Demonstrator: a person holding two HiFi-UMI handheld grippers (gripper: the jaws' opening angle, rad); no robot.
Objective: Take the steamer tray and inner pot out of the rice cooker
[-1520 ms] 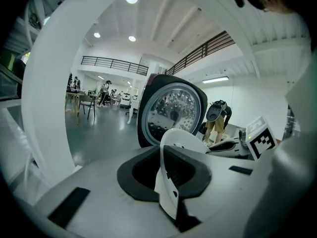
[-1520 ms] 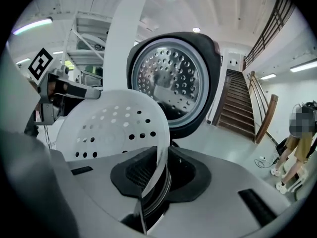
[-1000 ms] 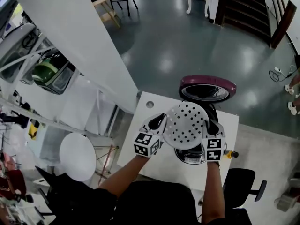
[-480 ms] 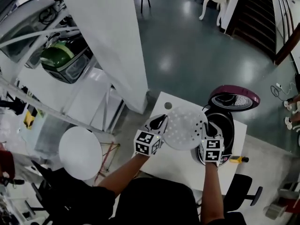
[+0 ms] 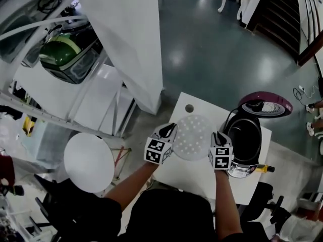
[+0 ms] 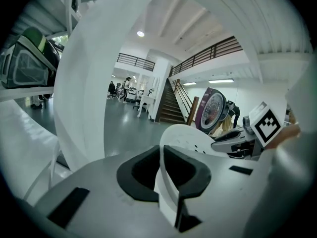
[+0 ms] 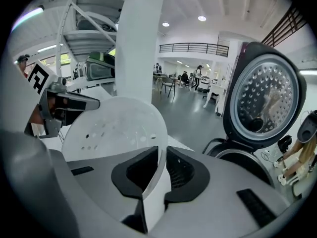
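Observation:
The white perforated steamer tray hangs over the left half of the white table, held between both grippers. My left gripper is shut on its left rim, my right gripper on its right rim. The tray rises in front of the right jaws, the left gripper behind it. The black rice cooker stands to the right with its maroon lid open; the lid's inside shows in the right gripper view. I cannot make out the inner pot in the dark opening.
A white pillar rises left of the table. A round white stool stands at lower left, an office chair at lower right. The table has a cable hole near its far corner. A small yellow item lies beside the cooker.
Both grippers carried the steamer tray from above the cooker leftward and down, so it now hangs over the table beside the cooker. The head camera's view also shifted.

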